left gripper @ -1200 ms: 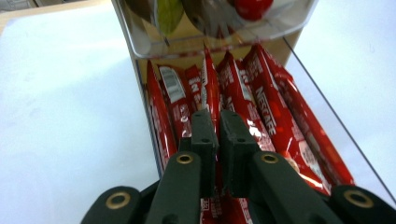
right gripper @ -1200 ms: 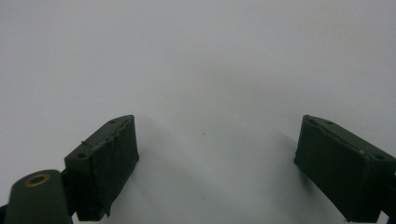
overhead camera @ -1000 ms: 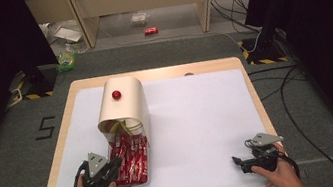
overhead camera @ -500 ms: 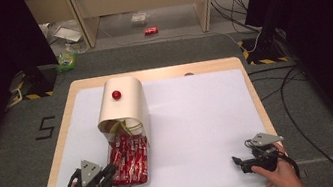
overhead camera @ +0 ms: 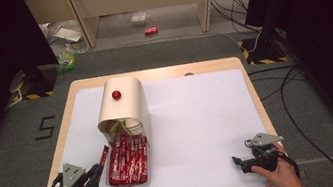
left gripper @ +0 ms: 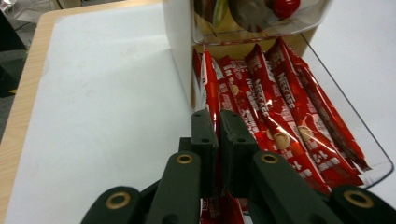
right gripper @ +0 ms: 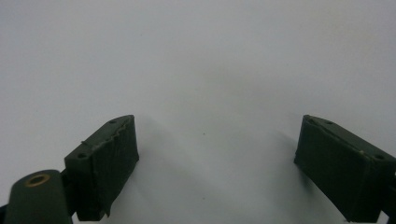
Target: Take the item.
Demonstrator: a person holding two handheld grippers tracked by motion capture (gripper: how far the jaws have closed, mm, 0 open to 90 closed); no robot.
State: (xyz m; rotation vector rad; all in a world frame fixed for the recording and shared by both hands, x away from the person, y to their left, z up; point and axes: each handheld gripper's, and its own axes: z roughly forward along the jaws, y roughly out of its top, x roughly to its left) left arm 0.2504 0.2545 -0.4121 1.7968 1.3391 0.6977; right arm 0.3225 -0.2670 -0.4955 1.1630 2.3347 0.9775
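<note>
My left tool [left gripper: 217, 122] is clamped on one red coffee stick [left gripper: 208, 93], jaws nearly together with the packet's edge pinched between them. In the high view, this tool [overhead camera: 96, 169] sits at the near left corner of the worktop [overhead camera: 251, 95], just beside the left side of the clear tray [overhead camera: 147, 170], and the held stick [overhead camera: 104, 156] stands tilted over that side. The remaining sticks [left gripper: 275, 112] lie side by side in the tray [left gripper: 345, 121], lengthwise toward the cream dispenser box [overhead camera: 123, 103], which stands at the tray's far end and carries a red knob [overhead camera: 116, 95] on top. My right tool [right gripper: 217, 163] is spread wide with nothing between its jaws, low over the white sheet [right gripper: 196, 60]; in the high view it [overhead camera: 238, 161] rests near the worktop's near right corner, well apart from the tray.
</note>
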